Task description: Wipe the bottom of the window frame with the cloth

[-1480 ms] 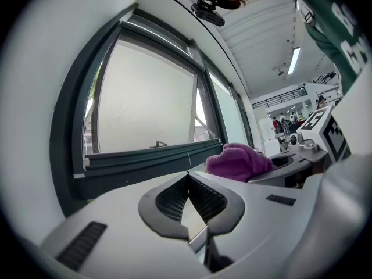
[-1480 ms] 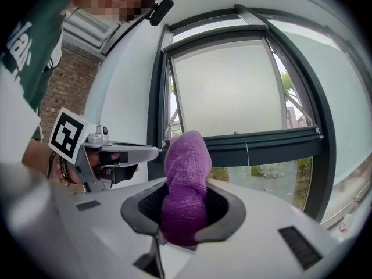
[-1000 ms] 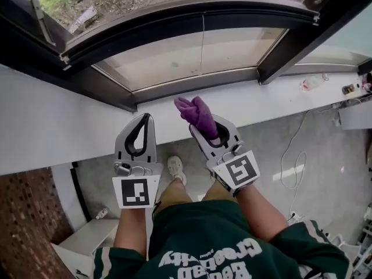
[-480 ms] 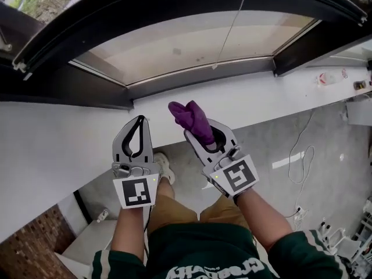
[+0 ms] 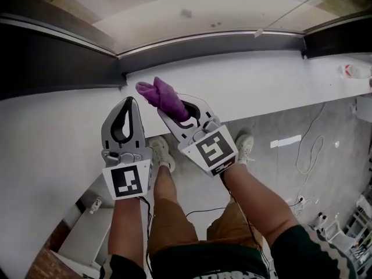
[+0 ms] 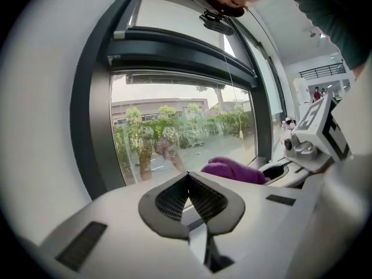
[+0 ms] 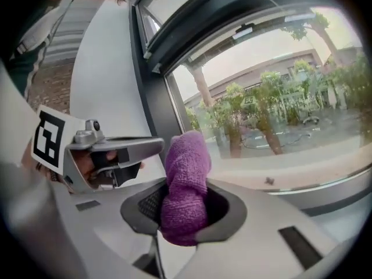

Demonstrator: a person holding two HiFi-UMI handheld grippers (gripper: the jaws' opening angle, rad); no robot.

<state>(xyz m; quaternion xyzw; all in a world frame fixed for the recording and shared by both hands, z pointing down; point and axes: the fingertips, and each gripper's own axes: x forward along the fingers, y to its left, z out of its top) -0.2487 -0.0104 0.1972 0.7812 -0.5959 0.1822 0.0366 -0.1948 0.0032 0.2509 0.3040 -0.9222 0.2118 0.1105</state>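
A purple cloth is bunched between the jaws of my right gripper, which is shut on it; the right gripper view shows the cloth sticking up from the jaws. It hangs over the white sill, just short of the dark bottom window frame. My left gripper is beside it to the left, shut with nothing held; its jaws meet at the tip. The cloth shows at the right in the left gripper view.
The glass pane lies beyond the frame. A dark frame section runs off at the left. A small bottle lies on the sill at far right. Below are the grey floor with a white cable and the person's shoes.
Both grippers have shifted left and closer to the sill, the cloth end now over its white surface. The head view has tilted further down, so the frame sits higher in the picture.
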